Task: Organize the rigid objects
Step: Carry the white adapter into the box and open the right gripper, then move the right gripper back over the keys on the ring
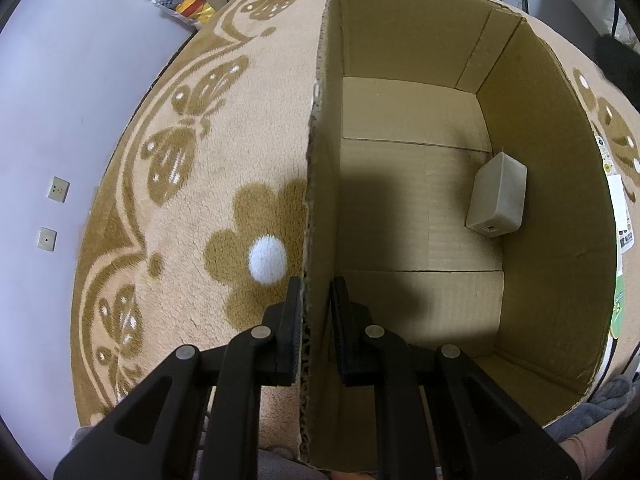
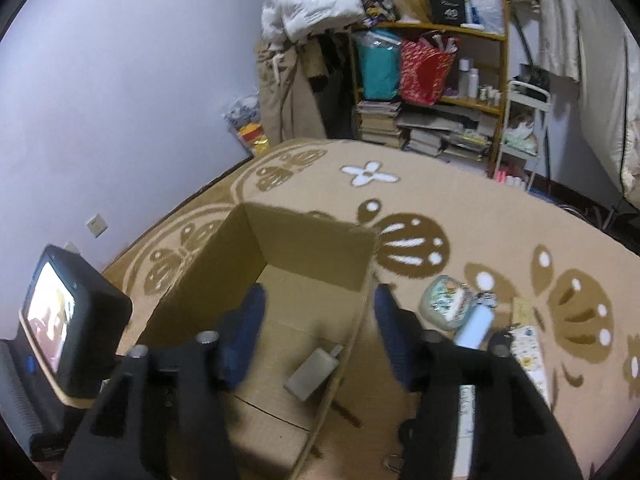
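Observation:
An open cardboard box [image 1: 552, 208] stands on a patterned rug. A small grey rectangular block [image 1: 497, 200] lies on its floor near the right wall; the right wrist view shows the same block [image 2: 314, 372] inside the box [image 2: 208, 264]. My left gripper [image 1: 316, 312] is shut on the box's left wall, one finger outside and one inside. My right gripper [image 2: 320, 328] hangs open above the box's right wall with nothing between its fingers. On the rug right of the box lie a round printed container [image 2: 446, 300], a pale blue bottle [image 2: 476, 326] and a flat printed box [image 2: 528, 354].
The tan rug [image 2: 460, 216] with brown flowers and butterflies covers the floor. A shelf [image 2: 432, 92] of bags, books and bottles stands at the back, with hanging clothes beside it. The left gripper's body with its lit screen [image 2: 52, 320] shows at lower left. A lilac wall [image 1: 60, 100] runs on the left.

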A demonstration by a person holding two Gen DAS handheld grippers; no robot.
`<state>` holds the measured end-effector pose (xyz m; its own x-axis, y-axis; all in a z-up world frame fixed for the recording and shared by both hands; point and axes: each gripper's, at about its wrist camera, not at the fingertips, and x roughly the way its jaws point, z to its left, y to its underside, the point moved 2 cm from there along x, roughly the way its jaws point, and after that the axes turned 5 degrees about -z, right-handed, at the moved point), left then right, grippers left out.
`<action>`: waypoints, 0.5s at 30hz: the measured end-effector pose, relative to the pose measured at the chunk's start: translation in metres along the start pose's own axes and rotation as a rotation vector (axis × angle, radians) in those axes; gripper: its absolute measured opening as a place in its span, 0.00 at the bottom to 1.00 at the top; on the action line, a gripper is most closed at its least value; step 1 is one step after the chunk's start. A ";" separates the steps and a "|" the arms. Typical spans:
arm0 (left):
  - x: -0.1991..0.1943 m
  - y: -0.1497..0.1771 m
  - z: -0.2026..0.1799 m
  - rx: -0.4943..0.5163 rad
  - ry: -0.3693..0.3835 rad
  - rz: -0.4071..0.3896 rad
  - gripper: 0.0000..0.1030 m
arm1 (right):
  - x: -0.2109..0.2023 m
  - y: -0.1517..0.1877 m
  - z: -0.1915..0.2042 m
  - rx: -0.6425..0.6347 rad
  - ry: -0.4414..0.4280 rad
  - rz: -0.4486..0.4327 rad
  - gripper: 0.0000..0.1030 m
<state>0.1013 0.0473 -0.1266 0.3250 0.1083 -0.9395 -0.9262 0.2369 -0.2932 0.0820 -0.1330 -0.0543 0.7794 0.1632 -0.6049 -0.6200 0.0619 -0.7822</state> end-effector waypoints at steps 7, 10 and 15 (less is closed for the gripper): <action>0.000 0.000 0.001 -0.003 0.001 0.002 0.13 | -0.014 0.003 -0.028 0.039 0.078 0.003 0.94; 0.000 -0.001 0.002 -0.008 0.006 0.002 0.13 | -0.012 0.008 -0.045 0.087 0.102 0.027 0.95; 0.000 0.000 0.003 -0.006 0.004 0.002 0.13 | -0.005 0.032 -0.069 0.162 0.112 0.081 0.95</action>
<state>0.1024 0.0506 -0.1263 0.3224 0.1046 -0.9408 -0.9280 0.2312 -0.2923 0.0646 -0.1993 -0.0861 0.7256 0.0643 -0.6851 -0.6807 0.2124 -0.7011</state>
